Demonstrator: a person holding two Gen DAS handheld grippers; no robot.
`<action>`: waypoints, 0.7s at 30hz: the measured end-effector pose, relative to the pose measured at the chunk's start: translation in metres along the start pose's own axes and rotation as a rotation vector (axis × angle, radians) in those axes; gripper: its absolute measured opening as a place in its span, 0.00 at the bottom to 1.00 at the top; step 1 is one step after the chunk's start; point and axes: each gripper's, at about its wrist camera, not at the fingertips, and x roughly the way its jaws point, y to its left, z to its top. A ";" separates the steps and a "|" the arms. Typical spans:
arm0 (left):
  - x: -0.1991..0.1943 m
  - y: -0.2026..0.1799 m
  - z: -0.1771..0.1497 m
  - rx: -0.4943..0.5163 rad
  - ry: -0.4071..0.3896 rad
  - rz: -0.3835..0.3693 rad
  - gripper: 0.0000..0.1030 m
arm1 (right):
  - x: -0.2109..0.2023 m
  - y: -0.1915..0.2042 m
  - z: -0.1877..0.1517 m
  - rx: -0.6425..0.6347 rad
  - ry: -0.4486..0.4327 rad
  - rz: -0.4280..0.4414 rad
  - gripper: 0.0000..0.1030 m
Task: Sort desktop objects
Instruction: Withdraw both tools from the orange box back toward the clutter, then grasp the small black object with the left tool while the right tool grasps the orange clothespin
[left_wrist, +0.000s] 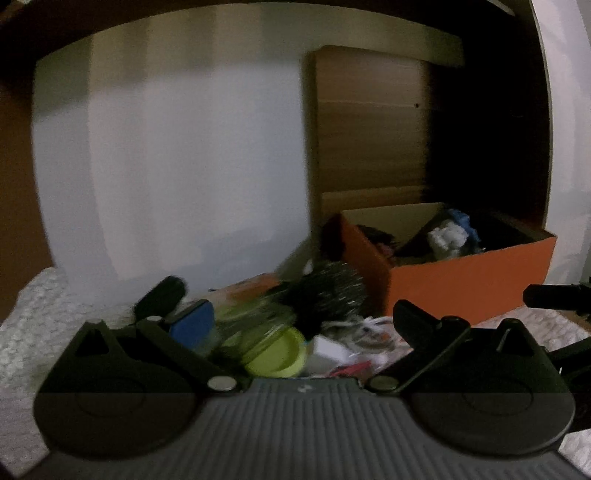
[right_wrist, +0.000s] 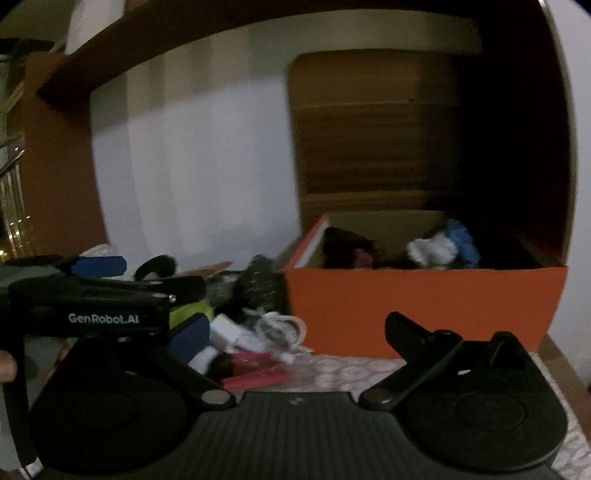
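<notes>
Both claws stand wide with nothing between their fingers: the left claw (left_wrist: 291, 325) hangs over a blurred heap of clutter on the desk (right_wrist: 340, 369), where a lime-green lid (left_wrist: 280, 354), a blue block (left_wrist: 194, 325), a dark bristly brush (left_wrist: 328, 295) and a coiled white cable (right_wrist: 277, 328) lie close together. Just right of the heap stands an open orange box (right_wrist: 417, 310) holding a white and blue bundle (right_wrist: 443, 247) and something dark, and the right claw (right_wrist: 295, 332) points at its near wall, a red packet (right_wrist: 255, 373) lying below it.
</notes>
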 end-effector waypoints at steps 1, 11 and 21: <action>-0.002 0.004 -0.003 0.002 0.001 0.006 1.00 | 0.001 0.005 -0.002 -0.006 0.004 0.011 1.00; -0.020 0.052 -0.036 -0.017 0.042 0.092 1.00 | 0.012 0.049 -0.021 -0.049 0.051 0.110 1.00; -0.017 0.096 -0.075 -0.052 0.138 0.173 1.00 | 0.008 0.074 -0.055 -0.095 0.113 0.088 1.00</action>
